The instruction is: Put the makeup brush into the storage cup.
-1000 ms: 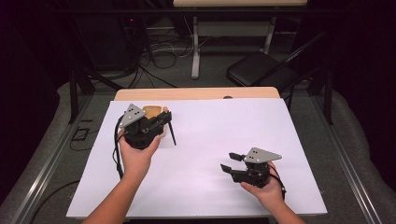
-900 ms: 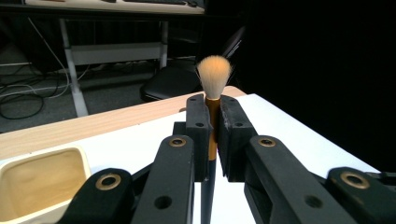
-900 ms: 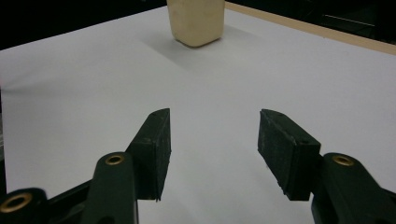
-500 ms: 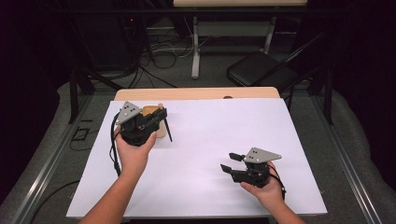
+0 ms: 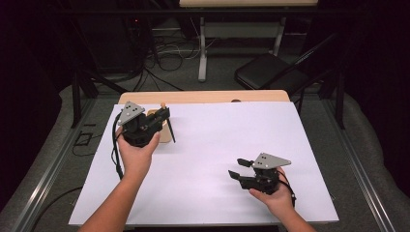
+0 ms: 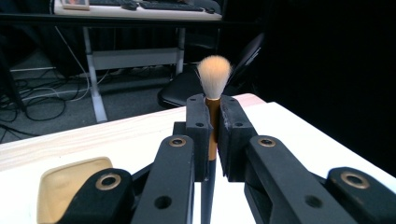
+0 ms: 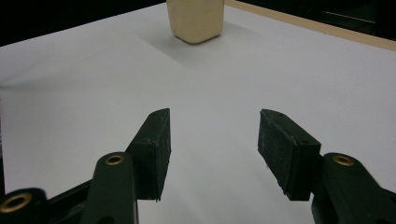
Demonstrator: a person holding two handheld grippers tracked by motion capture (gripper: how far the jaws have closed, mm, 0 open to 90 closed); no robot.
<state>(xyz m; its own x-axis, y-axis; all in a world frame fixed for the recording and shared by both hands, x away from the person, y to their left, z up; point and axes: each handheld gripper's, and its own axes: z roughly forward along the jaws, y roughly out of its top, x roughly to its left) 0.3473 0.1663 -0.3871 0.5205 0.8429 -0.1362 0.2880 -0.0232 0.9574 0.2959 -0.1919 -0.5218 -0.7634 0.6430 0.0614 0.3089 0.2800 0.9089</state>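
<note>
Holding brush (image 6: pixel 214 74) above cream cup (image 5: pixel 162 129).

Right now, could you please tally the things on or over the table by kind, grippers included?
Grippers: 2, the left gripper shut on the brush, the right gripper open with nothing between its jaws
Makeup brush: 1
Beige cup: 1
Total: 4

Makeup brush (image 6: pixel 214 93) upright, clamped in the left hand-held gripper (image 6: pixel 213 135), beige container (image 6: pixel 70 184) lower left.
</note>
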